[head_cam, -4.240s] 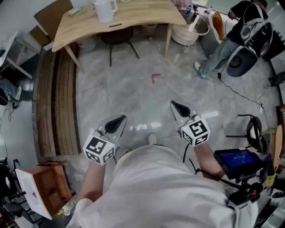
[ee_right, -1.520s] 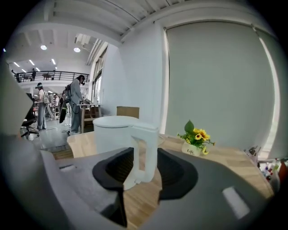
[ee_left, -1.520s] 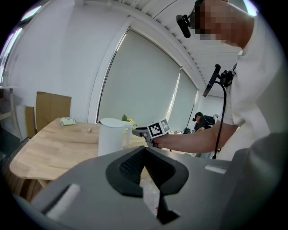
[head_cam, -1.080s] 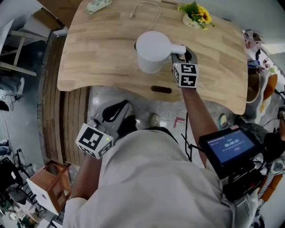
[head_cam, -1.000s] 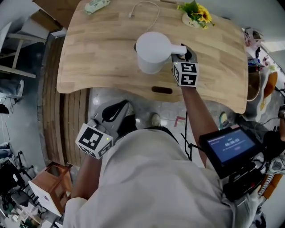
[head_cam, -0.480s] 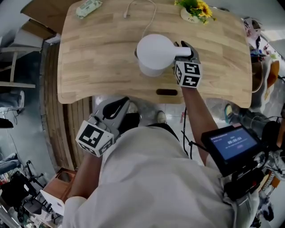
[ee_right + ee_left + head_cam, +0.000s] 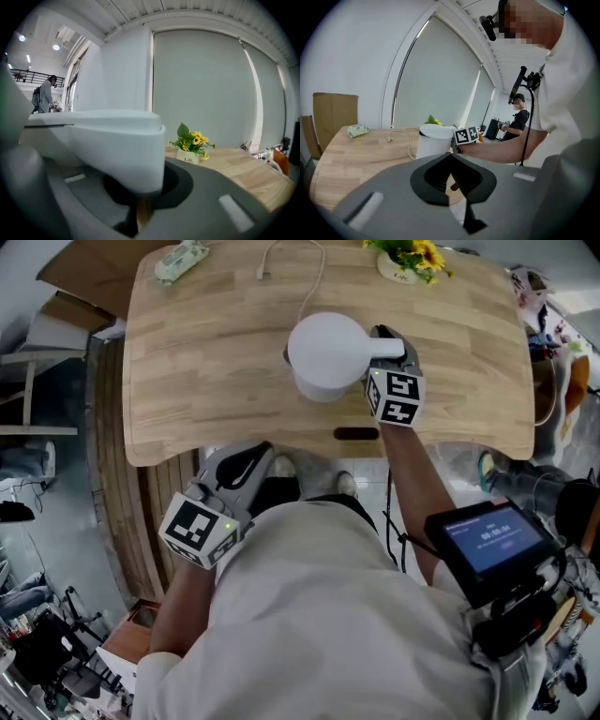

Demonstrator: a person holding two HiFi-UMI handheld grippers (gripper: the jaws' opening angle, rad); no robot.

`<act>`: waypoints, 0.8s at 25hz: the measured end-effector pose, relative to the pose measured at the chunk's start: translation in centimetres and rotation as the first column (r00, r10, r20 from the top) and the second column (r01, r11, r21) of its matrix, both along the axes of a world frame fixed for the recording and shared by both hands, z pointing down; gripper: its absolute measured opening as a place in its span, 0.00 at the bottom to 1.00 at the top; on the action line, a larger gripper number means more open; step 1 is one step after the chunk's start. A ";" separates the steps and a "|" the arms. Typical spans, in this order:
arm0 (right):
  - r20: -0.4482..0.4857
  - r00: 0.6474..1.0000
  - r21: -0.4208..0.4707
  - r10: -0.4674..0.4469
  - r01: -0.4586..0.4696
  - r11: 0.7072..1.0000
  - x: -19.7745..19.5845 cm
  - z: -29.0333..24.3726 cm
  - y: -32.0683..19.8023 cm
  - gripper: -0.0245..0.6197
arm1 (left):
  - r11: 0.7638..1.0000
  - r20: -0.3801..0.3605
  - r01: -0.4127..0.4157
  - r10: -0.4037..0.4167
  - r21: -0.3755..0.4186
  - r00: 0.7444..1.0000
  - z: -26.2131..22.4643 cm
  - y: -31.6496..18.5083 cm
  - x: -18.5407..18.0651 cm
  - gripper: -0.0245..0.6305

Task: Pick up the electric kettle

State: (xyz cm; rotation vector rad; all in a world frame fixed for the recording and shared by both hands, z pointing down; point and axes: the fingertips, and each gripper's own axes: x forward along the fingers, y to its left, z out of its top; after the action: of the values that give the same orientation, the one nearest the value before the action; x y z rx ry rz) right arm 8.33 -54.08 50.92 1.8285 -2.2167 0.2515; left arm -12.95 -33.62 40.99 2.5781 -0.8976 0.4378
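My right gripper (image 7: 386, 341) is clamped on the handle (image 7: 117, 150) of the electric kettle (image 7: 323, 352). Its jaws have just been closing, and now they stand narrow, with the white handle filling the space between them. The kettle's round body sits just to the left of this gripper, upright, over the middle of the wooden counter (image 7: 206, 362). I cannot tell whether its bottom touches the wood. The gripper's marker cube (image 7: 396, 397) is on the near side of the handle, towards me. Beyond the gripper and a little to its right, a small white pot of yellow flowers (image 7: 190, 147) stands near the counter's far edge, well apart from the kettle. A white cable (image 7: 291, 259) lies beyond the kettle, and further left of it there is a pale green packet (image 7: 181, 259) at the far corner. My left gripper (image 7: 255, 457) hangs low and close to my body, short of the counter's near edge and well apart from the kettle. Its jaws are drawn together with nothing between them. From that gripper, the kettle and my right forearm are ahead and slightly right.
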 end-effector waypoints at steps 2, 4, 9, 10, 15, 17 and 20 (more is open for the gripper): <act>0.002 1.000 0.001 0.012 -0.012 1.000 0.1 -0.1 0.0 0.08 | 1.000 0.001 -0.004 0.004 0.001 1.000 0.1 0.0 0.0 0.05; 0.006 1.000 0.006 0.023 -0.023 1.000 0.3 -0.3 -0.2 0.08 | 1.000 0.001 -0.005 0.005 0.000 1.000 0.1 0.1 0.1 0.05; 0.011 0.999 0.013 0.041 -0.041 0.999 0.5 -0.5 -0.7 0.08 | 1.000 -0.002 0.002 -0.002 0.002 1.000 0.2 0.3 0.0 0.05; 0.017 0.999 0.012 0.045 -0.046 0.999 0.5 -0.4 -0.8 0.08 | 1.000 -0.002 0.005 -0.005 0.002 1.000 0.3 0.4 -0.2 0.05; 0.042 0.998 0.019 0.051 -0.052 0.998 0.5 -0.8 -1.1 0.08 | 1.000 -0.005 0.023 -0.023 0.003 1.000 0.7 0.8 -1.0 0.05; 0.051 0.998 0.021 0.047 -0.048 0.999 0.7 -1.6 -1.2 0.08 | 1.000 -0.008 0.027 -0.027 0.006 1.000 0.6 1.0 -0.9 0.05; 0.066 0.997 0.037 0.036 -0.038 0.999 1.8 -3.8 -0.4 0.08 | 0.999 -0.009 0.028 -0.028 0.017 1.000 -0.4 2.1 0.4 0.05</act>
State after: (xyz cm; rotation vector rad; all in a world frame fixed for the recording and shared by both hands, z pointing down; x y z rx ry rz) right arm 10.15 -54.46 47.16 1.9092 -2.2472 0.2815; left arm -12.60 -31.52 40.57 2.5781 -0.9371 0.4116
